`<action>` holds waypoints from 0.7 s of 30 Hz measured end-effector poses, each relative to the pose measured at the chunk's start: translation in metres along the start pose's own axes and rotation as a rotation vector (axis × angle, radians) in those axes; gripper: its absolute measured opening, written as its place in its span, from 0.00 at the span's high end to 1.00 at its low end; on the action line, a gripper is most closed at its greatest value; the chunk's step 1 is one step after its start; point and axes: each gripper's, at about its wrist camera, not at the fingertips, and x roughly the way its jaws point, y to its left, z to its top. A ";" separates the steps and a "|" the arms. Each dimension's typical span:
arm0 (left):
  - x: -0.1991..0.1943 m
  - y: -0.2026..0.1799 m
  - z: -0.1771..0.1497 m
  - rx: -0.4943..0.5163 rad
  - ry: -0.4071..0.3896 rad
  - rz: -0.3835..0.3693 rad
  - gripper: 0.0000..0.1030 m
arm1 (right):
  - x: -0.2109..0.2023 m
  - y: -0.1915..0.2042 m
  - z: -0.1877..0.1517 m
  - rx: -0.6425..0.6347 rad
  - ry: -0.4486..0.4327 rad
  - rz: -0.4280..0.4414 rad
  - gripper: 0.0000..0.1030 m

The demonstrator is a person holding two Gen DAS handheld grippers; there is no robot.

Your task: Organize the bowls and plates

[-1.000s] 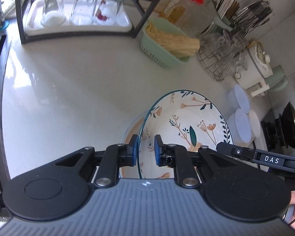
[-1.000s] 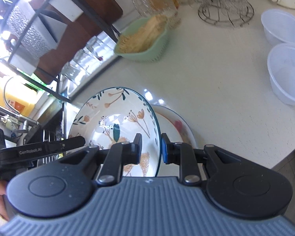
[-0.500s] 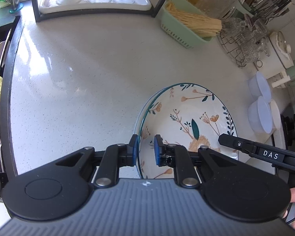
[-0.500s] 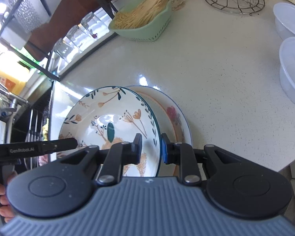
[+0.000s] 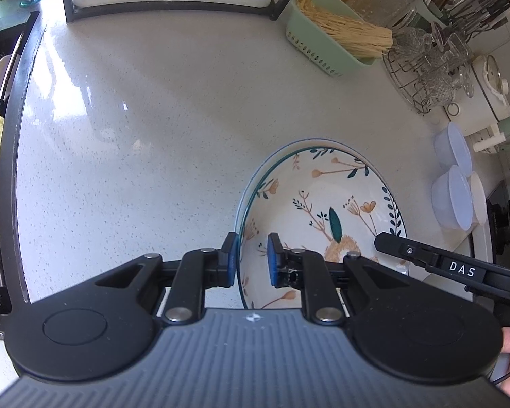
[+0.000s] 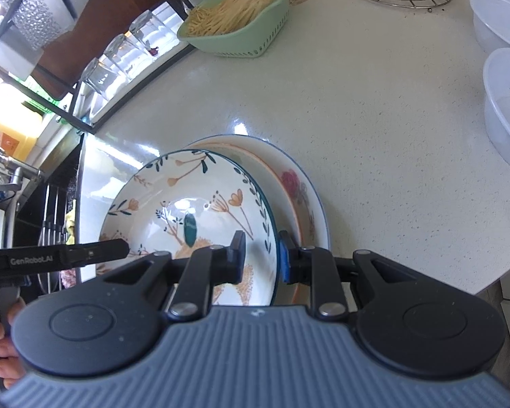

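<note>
Holding floral bowl over pink-flower plate, both claws on rim

Gripping from two sides: left claw (image 5: 252, 260) straddles the near-left rim of the white ceramic bowl with teal rim and orange flower print (image 5: 323, 210), one blue pad outside, one inside; gap between pads and rim visible, so cannot tell if fully clamped. Right claw (image 6: 261, 258) straddles the bowl's right rim (image 6: 193, 210) the same way, pads slightly apart from the wall, grip also unclear. Bowl sits nested in or just above a wider white plate with orange band and pink flower (image 6: 299, 190); contact not clear. Both rest on the speckled white table (image 5: 153, 129), near its front edge. Farther back: mint green plastic basket of pale sticks (image 5: 333, 44), two translucent plastic bowls (image 6: 506, 68) to the right, well apart from the stack.
</note>
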 end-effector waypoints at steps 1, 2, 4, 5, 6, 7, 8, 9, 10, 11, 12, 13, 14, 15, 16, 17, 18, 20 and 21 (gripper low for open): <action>-0.001 0.001 0.000 -0.004 0.000 -0.005 0.81 | -0.001 0.000 0.001 0.001 -0.005 -0.001 0.76; -0.001 0.002 0.000 -0.008 0.002 -0.009 0.81 | -0.001 0.000 0.001 0.005 -0.008 -0.002 0.76; -0.002 0.002 0.000 -0.015 0.009 -0.017 0.81 | -0.004 0.000 0.001 -0.001 -0.018 -0.007 0.76; -0.003 0.002 0.000 -0.015 0.009 -0.016 0.81 | -0.004 0.001 0.001 -0.006 -0.022 -0.011 0.76; -0.004 0.002 0.000 -0.013 0.009 -0.014 0.81 | -0.005 0.000 0.002 -0.005 -0.025 -0.011 0.76; -0.005 0.002 0.000 -0.012 0.010 -0.012 0.81 | -0.007 0.000 0.002 0.000 -0.029 -0.010 0.76; -0.006 0.001 -0.001 -0.010 0.010 -0.011 0.81 | -0.009 -0.001 0.003 0.000 -0.036 -0.011 0.76; -0.007 0.001 -0.001 -0.007 0.009 -0.013 0.81 | -0.011 -0.001 0.002 -0.013 -0.046 -0.016 0.76; -0.008 0.001 -0.002 -0.005 0.010 -0.016 0.81 | -0.013 0.000 0.002 -0.028 -0.052 -0.021 0.76; -0.008 0.000 -0.002 -0.004 0.011 -0.015 0.81 | -0.014 0.000 0.002 -0.035 -0.055 -0.025 0.76; -0.009 -0.001 -0.003 -0.002 0.011 -0.012 0.81 | -0.014 0.000 0.002 -0.035 -0.056 -0.026 0.76; -0.009 -0.002 -0.004 0.003 0.012 -0.010 0.81 | -0.013 -0.001 0.003 -0.034 -0.056 -0.024 0.76; -0.009 -0.003 -0.004 0.005 0.012 -0.008 0.81 | -0.013 -0.002 0.004 -0.032 -0.055 -0.020 0.76; -0.010 -0.004 -0.005 0.006 0.012 -0.007 0.81 | -0.013 -0.002 0.004 -0.036 -0.053 -0.022 0.76; -0.011 -0.006 -0.005 0.008 0.010 -0.007 0.81 | -0.013 0.000 0.005 -0.049 -0.057 -0.031 0.76; -0.012 -0.008 -0.005 0.013 0.006 -0.006 0.81 | -0.014 0.004 0.005 -0.073 -0.064 -0.048 0.76; -0.012 -0.010 -0.004 0.018 0.002 -0.002 0.81 | -0.014 0.007 0.005 -0.098 -0.066 -0.063 0.76; -0.014 -0.013 -0.004 0.025 -0.005 0.003 0.81 | -0.013 0.008 0.005 -0.110 -0.061 -0.069 0.76; -0.015 -0.014 -0.004 0.026 -0.009 0.001 0.81 | -0.013 0.007 0.005 -0.106 -0.057 -0.063 0.76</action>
